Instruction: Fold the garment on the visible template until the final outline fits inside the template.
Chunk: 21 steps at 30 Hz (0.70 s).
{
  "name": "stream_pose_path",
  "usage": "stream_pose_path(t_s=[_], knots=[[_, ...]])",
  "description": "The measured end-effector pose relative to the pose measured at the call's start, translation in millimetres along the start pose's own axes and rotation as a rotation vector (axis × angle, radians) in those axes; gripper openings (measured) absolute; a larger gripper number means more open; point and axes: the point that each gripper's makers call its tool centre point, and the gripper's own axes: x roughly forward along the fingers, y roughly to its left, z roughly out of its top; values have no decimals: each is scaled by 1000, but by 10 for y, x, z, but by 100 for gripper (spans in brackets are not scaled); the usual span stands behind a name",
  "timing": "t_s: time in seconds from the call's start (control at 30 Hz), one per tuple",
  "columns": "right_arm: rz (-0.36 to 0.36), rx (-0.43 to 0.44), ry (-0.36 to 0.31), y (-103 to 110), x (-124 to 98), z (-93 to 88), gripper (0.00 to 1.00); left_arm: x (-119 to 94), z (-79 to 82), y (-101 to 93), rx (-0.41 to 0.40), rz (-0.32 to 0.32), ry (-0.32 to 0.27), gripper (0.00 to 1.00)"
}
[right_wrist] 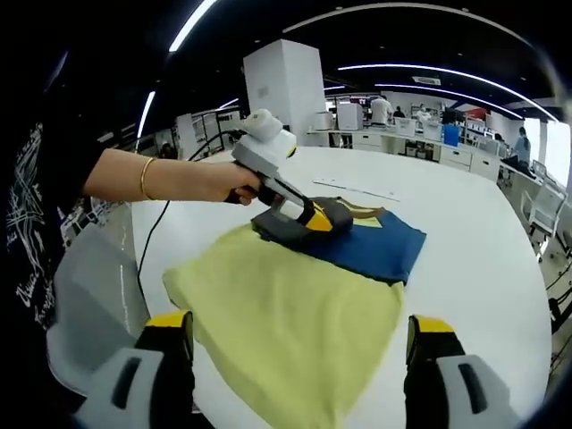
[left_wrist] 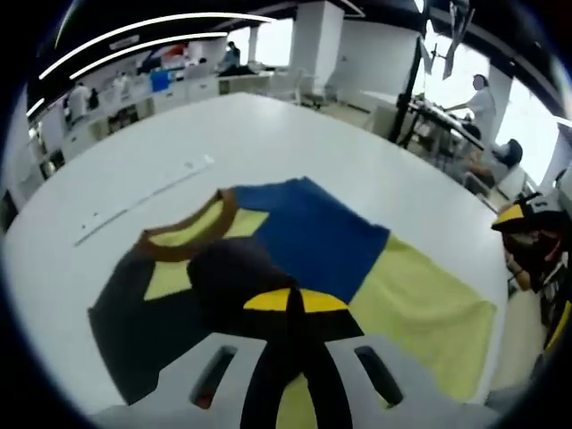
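A colour-block garment lies flat on the white table (left_wrist: 295, 134): yellow part (left_wrist: 420, 304), blue part (left_wrist: 313, 232), dark part (left_wrist: 134, 313) and a brown collar (left_wrist: 192, 241). My left gripper (left_wrist: 295, 301) is shut on a dark fold of the garment and holds it over the chest. In the right gripper view the left gripper (right_wrist: 313, 217) pinches that dark fold (right_wrist: 277, 228), held by a hand with a bracelet. My right gripper (right_wrist: 299, 344) stands open, its jaws wide apart on either side of the yellow part (right_wrist: 286, 313), with nothing between them.
A thin white strip (left_wrist: 143, 204) lies on the table beyond the collar, seen as the strip (right_wrist: 357, 189) in the right gripper view. A grey chair (right_wrist: 89, 295) stands at the near table edge. Desks and people fill the room behind.
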Motion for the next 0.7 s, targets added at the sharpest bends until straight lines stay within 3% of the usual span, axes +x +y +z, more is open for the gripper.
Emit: stream_pose_path(t_s=[0.17,0.27,0.37,0.5,0.7], knots=[[-10,10,2,-30,-27,-34,100,81,-71,-85,34,-29,15,0],[-16,17,2,-35,-42,-49,100,105,-62,-157,53,-70,-13,3],[-21,22,2,-43,-49,-71,100,91,-64,-206,75,-88,-32,20],[-21,25,5,-37,-44,-89,100,38,-27,-205,108,-86,-74,35],[-15,23,-5,-25,-28,-48,100,-8,27,-44,145,-21,-97,56]])
